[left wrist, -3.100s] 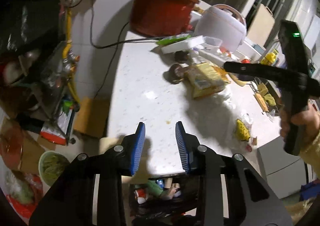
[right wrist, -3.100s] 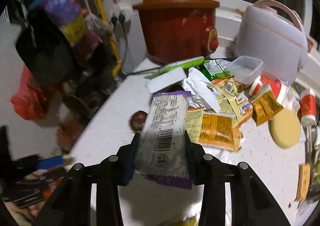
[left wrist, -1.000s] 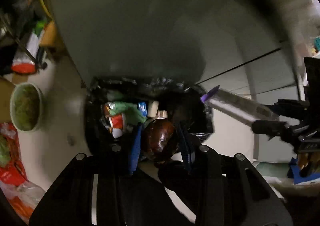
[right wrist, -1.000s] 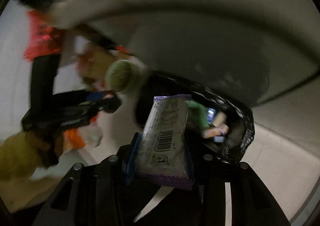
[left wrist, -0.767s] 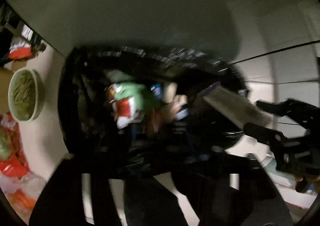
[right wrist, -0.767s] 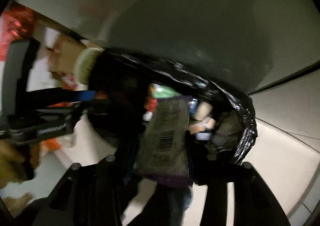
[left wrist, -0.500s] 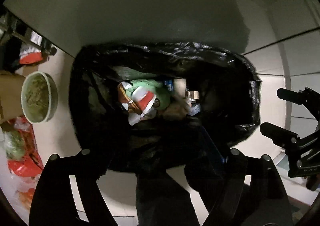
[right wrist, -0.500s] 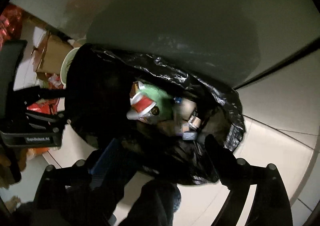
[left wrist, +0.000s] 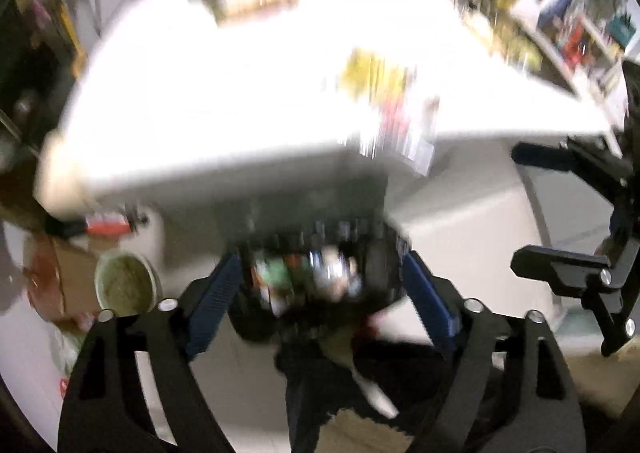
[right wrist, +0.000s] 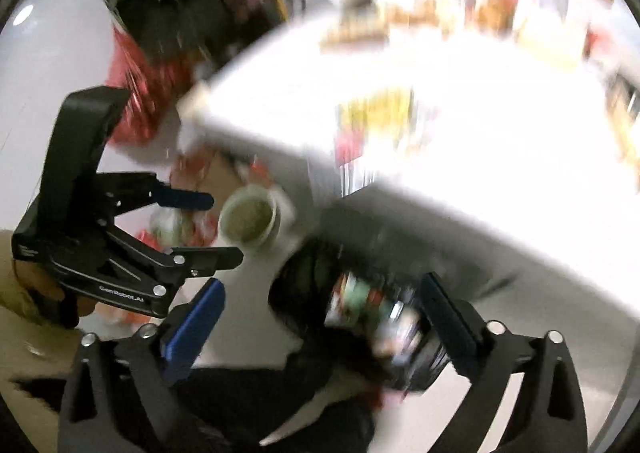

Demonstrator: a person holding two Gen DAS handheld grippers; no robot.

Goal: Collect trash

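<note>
Motion blur smears both wrist views. Left gripper has its jaws wide apart, just opened, with nothing between the blue pads; seen through the gap, below, is the black trash bag, which sits on the floor under the near edge of the white tabletop and holds mixed wrappers in green, red and white. Right gripper likewise has its jaws spread wide, just opened, and empty, framing the same bag from the other side. More wrappers, yellow and red, lie blurred near the tabletop's near edge, and others crowd its far edge. A bowl of greenish matter stands on the floor just beside the bag.
</note>
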